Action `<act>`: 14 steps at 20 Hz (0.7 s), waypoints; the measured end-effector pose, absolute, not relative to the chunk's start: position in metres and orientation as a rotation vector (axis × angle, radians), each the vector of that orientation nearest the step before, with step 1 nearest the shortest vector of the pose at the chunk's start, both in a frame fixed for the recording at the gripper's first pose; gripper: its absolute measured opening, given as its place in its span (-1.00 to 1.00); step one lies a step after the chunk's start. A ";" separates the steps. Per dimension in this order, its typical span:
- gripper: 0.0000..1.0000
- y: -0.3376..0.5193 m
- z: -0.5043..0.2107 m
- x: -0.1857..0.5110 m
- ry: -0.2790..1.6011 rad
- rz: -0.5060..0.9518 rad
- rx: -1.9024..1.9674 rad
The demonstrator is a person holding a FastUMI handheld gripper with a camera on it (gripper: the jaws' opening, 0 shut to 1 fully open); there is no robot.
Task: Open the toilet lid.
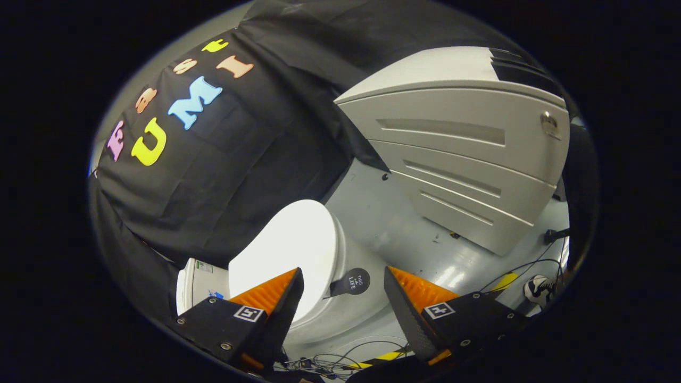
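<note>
The gripper [343, 287] hangs wide open above the closed toilet lid [287, 250], empty. To lift well, I'd bring one finger under the lid's front edge near the round black tab [354, 282], printed "THIS LIFE". Beyond stands a grey cabinet [468, 159].

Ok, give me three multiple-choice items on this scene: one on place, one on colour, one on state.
1. Where is the toilet relative to the gripper?
A. just ahead of the fingers
B. on the grey cabinet
C. hanging on the wall

2. What colour is the lid?
A. red
B. white
C. green

3. How do the fingers stand?
A. shut on the lid
B. open, holding nothing
C. shut on a cable

Answers: 1 A, it sits right past the fingertips; 2 B, the lid is bright white; 3 B, a wide gap shows between the fingers.
</note>
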State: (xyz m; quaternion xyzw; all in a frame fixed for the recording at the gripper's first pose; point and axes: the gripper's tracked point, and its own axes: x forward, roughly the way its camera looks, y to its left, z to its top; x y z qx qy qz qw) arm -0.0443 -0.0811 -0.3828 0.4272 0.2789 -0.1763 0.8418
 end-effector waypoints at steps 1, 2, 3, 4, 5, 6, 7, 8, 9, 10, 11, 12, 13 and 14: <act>0.87 -0.080 -0.387 -0.044 0.588 -0.374 0.928; 0.87 -0.079 -0.392 -0.044 0.594 -0.374 0.946; 0.86 -0.078 -0.399 -0.045 0.605 -0.376 0.959; 0.86 -0.077 -0.406 -0.045 0.613 -0.376 0.967; 0.86 -0.077 -0.414 -0.044 0.615 -0.378 0.977; 0.86 -0.079 -0.423 -0.043 0.623 -0.384 0.991; 0.86 -0.079 -0.430 -0.039 0.618 -0.384 1.018; 0.84 -0.078 -0.434 -0.033 0.606 -0.372 1.056; 0.82 -0.074 -0.437 -0.027 0.597 -0.352 1.092; 0.75 -0.073 -0.440 -0.021 0.582 -0.342 1.121; 0.71 -0.074 -0.448 -0.017 0.575 -0.346 1.140; 0.66 -0.073 -0.456 -0.015 0.584 -0.346 1.163; 0.63 -0.070 -0.462 -0.015 0.593 -0.344 1.185; 0.56 -0.067 -0.469 -0.012 0.601 -0.341 1.205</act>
